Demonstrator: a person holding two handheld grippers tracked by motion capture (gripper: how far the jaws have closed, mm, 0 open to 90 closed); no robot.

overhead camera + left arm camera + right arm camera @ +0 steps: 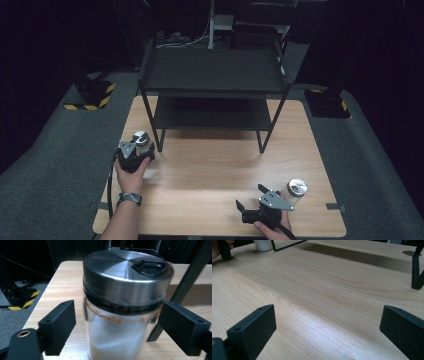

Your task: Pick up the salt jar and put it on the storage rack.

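A glass jar (120, 335) with a steel lid and white powder inside stands on the wooden table (215, 165), near its left side beside the shelf leg. My left gripper (117, 322) straddles this jar (140, 139). The right pad looks to be at the glass and a narrow gap shows at the left pad. A second steel-lidded jar (296, 190) stands near the front right corner, just right of my right gripper (248, 196). The right gripper (327, 327) is open over bare wood, with nothing between its pads.
A black two-tier shelf rack (215, 70) stands on the back half of the table, its front legs at the left (159, 140) and right (262, 142). In the right gripper view one leg (417, 272) stands far right. Grey carpet surrounds the table.
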